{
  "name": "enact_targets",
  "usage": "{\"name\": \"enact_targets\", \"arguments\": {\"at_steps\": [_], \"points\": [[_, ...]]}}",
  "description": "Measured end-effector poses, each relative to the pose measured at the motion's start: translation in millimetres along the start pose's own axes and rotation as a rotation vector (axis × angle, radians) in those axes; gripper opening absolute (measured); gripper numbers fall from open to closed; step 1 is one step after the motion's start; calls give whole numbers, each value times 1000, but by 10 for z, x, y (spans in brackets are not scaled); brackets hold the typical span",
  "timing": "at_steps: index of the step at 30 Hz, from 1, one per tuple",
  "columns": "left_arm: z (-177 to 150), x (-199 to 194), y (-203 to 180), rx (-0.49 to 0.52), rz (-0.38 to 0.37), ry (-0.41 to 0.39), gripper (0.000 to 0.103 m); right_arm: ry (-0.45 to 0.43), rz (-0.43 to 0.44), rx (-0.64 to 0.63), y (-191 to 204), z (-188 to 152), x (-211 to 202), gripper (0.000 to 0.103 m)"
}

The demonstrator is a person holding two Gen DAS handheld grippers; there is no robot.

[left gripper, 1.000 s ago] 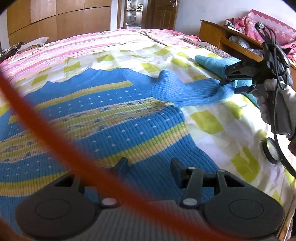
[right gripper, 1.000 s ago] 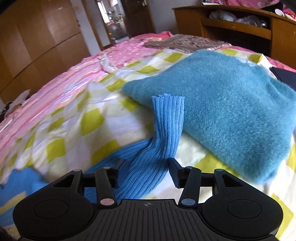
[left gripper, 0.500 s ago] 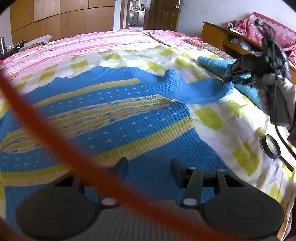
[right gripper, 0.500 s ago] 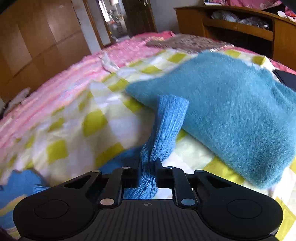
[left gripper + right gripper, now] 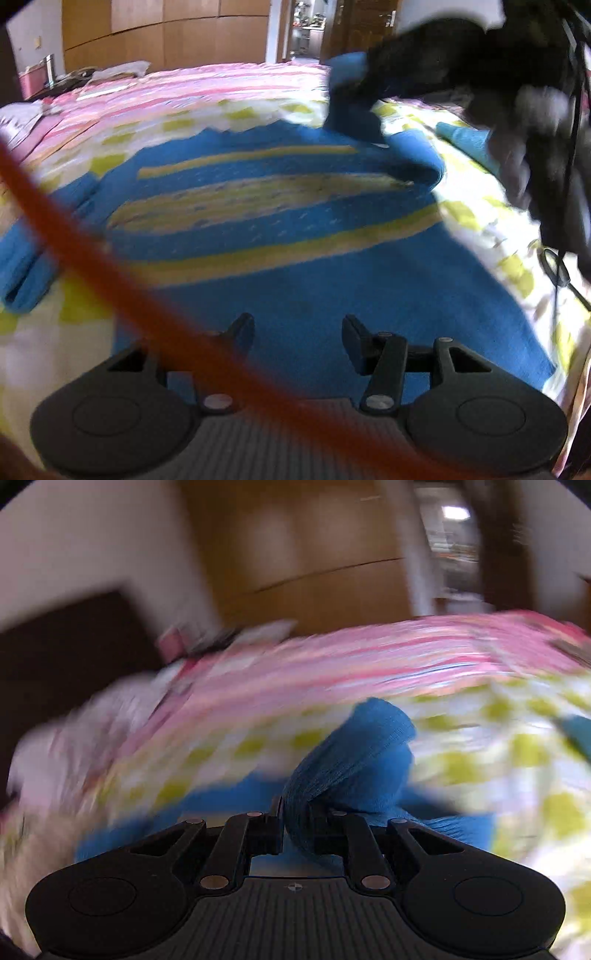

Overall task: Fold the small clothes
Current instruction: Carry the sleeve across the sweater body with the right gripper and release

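- Our left gripper point(image 5: 297, 332) hangs with jaws spread, nothing between them, just above the hem of the blue knitted sweater with yellow stripes point(image 5: 295, 236).
- Our right gripper point(image 5: 295, 830) has its jaws clamped on the sweater's ribbed blue sleeve point(image 5: 354, 760), lifted clear.
- Beyond both, the yellow-checked bed sheet point(image 5: 465, 214).
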State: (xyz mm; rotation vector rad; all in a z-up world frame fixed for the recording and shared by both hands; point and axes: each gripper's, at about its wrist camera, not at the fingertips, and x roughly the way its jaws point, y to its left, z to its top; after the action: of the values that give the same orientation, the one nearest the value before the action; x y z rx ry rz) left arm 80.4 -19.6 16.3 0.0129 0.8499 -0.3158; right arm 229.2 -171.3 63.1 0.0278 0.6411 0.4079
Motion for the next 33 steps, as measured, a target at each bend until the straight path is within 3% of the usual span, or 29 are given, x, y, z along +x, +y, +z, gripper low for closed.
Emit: {"name": "enact_targets", "arguments": {"at_steps": [5, 8, 10, 12, 22, 26, 29, 33], "points": [[-149, -50, 243, -54, -10, -20, 57, 163, -30, -184, 459, -488, 371, 21], [-167, -43, 364, -90, -56, -29, 57, 164, -59, -262, 568, -561, 300, 30], [-174, -53, 418, -94, -77, -37, 57, 151, -60, -297, 617, -566, 212, 43], [-181, -79, 458, -95, -80, -46, 57, 137, -56, -334, 687, -572, 161, 46], [-178, -148, 668, -155, -67, -68, 57, 145, 92, -435, 1020, -665, 92, 49], [-185, -146, 691, -161, -66, -70, 57, 54, 15, -458, 999, -557, 63, 49], [-186, -121, 678, -156, -63, -63, 57, 73, -46, -473, 959, -427, 299, 49], [-182, -96, 676, -149, -62, -60, 58, 154, -64, -497, 976, -381, 644, 47]]}}
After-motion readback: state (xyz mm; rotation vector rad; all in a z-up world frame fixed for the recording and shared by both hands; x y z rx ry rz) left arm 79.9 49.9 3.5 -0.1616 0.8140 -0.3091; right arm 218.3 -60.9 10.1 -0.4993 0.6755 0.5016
